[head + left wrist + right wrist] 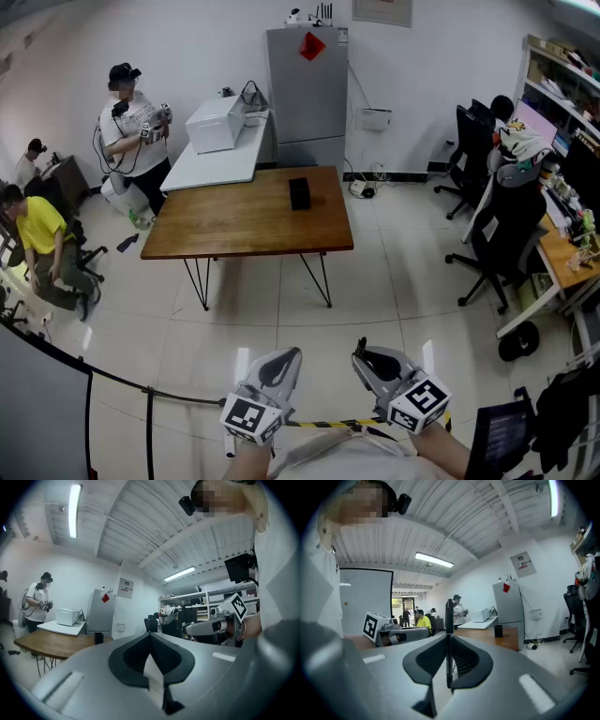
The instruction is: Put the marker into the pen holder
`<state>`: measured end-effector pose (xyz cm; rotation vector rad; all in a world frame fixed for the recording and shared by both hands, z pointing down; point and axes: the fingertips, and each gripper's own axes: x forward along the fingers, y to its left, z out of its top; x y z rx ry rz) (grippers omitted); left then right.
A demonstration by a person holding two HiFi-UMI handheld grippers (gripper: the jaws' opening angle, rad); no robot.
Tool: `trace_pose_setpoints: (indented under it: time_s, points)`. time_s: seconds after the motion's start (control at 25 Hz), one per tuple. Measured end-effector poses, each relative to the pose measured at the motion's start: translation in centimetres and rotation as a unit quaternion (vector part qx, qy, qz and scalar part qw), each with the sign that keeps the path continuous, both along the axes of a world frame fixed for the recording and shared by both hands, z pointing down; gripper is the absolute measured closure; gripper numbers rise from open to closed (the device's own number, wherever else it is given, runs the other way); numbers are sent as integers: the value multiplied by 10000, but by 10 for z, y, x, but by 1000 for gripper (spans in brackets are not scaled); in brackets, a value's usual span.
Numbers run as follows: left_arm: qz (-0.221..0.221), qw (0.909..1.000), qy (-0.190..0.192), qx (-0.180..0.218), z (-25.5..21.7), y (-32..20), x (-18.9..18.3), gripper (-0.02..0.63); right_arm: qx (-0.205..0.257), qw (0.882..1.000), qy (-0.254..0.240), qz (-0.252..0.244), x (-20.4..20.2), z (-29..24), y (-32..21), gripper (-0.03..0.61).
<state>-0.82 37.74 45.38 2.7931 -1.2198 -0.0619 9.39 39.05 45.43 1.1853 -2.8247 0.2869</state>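
A black marker (449,630) stands upright between the pads of my right gripper (449,641), which is shut on it. In the head view its tip (361,345) pokes out above the right gripper (367,358), low in the picture. The pen holder (299,193), a small black box, stands on the brown wooden table (234,225) across the floor, far from both grippers. It also shows in the right gripper view as the pen holder (498,631) and in the left gripper view (98,638). My left gripper (287,361) is shut with nothing in it (150,638).
A white table (220,159) with a white appliance (216,124) and a grey fridge (306,94) stand behind the brown table. A person (131,131) stands at the left, and another in yellow (42,239) sits. Office chairs (511,225) and desks are at the right. A cable (122,382) runs along the tiled floor.
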Motion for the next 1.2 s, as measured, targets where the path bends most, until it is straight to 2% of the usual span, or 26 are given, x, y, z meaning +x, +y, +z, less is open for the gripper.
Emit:
trace_pose_setpoints:
  time_s: [0.32, 0.6, 1.0, 1.2]
  points:
    - [31, 9999, 2, -123, 13, -22, -9, 598, 43, 10000, 37, -78, -13, 5, -26, 541]
    - [-115, 9998, 104, -147, 15, -74, -13, 598, -141, 9997, -103, -193, -16, 18, -87, 541]
    - [-385, 9992, -46, 88, 2, -231, -1, 598, 87, 9980, -35, -620, -6, 3, -241, 541]
    - [-435, 9988, -52, 196, -8, -308, 14, 598, 145, 9980, -109, -611, 11, -7, -324, 541]
